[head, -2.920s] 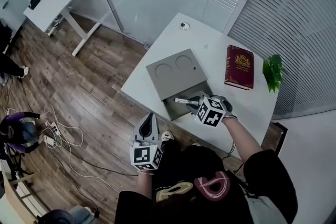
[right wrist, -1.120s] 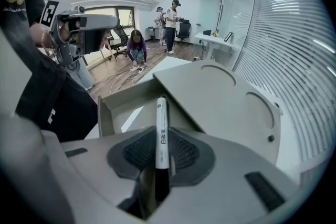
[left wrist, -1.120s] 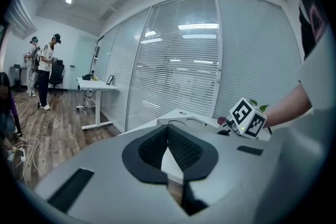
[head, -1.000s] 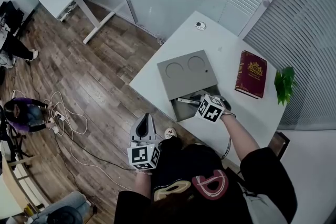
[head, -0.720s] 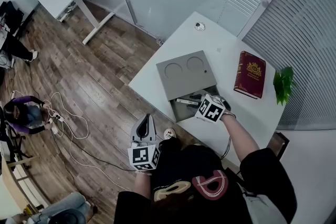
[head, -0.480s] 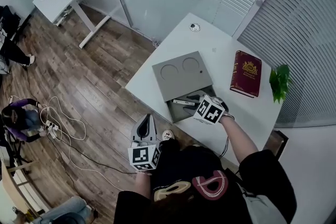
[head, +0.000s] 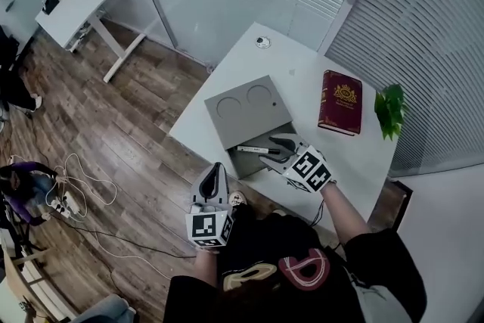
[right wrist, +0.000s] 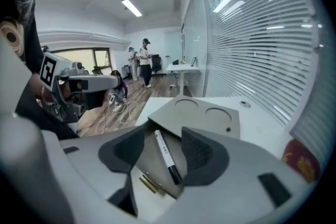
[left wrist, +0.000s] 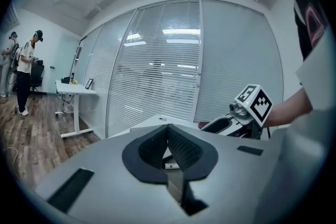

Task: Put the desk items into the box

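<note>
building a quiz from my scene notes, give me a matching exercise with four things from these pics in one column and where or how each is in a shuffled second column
1 marker pen
2 red book
3 green plant
4 left gripper

A jaws together, held off the desk
B lying inside the open grey box
C at the desk's right edge, by the blinds
D flat on the desk, between box and plant

Pairs: 1-B, 2-D, 3-C, 4-A

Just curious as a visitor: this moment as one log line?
right gripper: jaws just opening, nothing between them | marker: lying in box | left gripper: shut, empty
</note>
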